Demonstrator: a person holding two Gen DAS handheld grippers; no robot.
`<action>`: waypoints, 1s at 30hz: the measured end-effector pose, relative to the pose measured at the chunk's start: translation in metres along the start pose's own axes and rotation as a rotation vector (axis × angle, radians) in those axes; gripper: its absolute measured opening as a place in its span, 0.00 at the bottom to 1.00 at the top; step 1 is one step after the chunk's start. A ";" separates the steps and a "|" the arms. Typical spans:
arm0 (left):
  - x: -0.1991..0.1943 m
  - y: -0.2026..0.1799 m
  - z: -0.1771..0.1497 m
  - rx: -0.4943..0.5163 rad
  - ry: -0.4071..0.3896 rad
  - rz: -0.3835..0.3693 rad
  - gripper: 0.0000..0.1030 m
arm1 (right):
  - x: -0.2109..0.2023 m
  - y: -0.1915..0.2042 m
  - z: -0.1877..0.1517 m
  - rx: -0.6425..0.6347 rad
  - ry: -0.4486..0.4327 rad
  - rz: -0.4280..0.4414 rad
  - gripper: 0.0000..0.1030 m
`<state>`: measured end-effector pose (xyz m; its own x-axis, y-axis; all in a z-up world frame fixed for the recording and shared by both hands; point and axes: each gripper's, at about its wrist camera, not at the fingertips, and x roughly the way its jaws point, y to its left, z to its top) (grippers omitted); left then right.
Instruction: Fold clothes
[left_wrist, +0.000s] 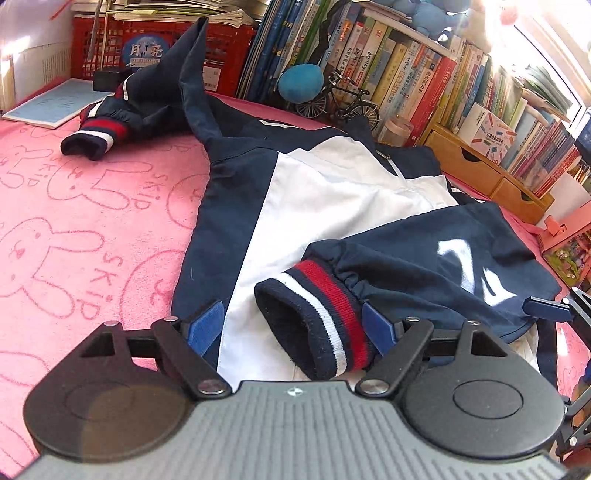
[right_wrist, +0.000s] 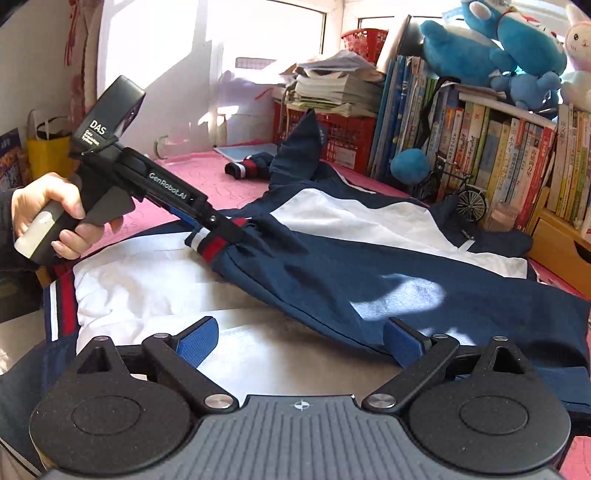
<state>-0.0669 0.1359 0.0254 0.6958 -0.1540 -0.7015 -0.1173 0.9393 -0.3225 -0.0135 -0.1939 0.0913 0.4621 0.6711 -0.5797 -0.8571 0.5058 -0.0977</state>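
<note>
Looking down the left wrist: left gripper (left_wrist: 291, 325) jaws spread wide around the striped cuff (left_wrist: 317, 325), pads apparently not pressing; jacket (left_wrist: 332, 192) runs toward the bookshelf (left_wrist: 461, 92), open pink towel (left_wrist: 92, 206) at left. Right wrist: right gripper (right_wrist: 301, 341) gapes empty over the sleeve (right_wrist: 369, 280), which lies crosswise.

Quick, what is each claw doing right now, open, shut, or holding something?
Left claw: open, the striped cuff lies between its pads, not pinched.
Right claw: open, holding nothing, above the jacket.

Striped cuff (left_wrist: 325, 325) between parted jaws
</note>
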 end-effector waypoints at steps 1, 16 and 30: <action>-0.001 0.001 0.000 -0.015 0.001 -0.014 0.80 | -0.006 -0.004 -0.003 0.008 0.001 -0.039 0.96; 0.027 -0.015 0.011 -0.081 -0.049 -0.086 0.72 | -0.041 -0.133 -0.060 0.452 0.028 -0.493 0.97; 0.058 -0.077 0.019 0.067 -0.026 -0.158 0.71 | -0.046 -0.191 -0.067 0.492 -0.010 -0.860 0.16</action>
<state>-0.0040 0.0603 0.0215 0.7203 -0.2941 -0.6282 0.0419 0.9225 -0.3838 0.1135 -0.3573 0.0820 0.8864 -0.0268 -0.4621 -0.0397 0.9902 -0.1336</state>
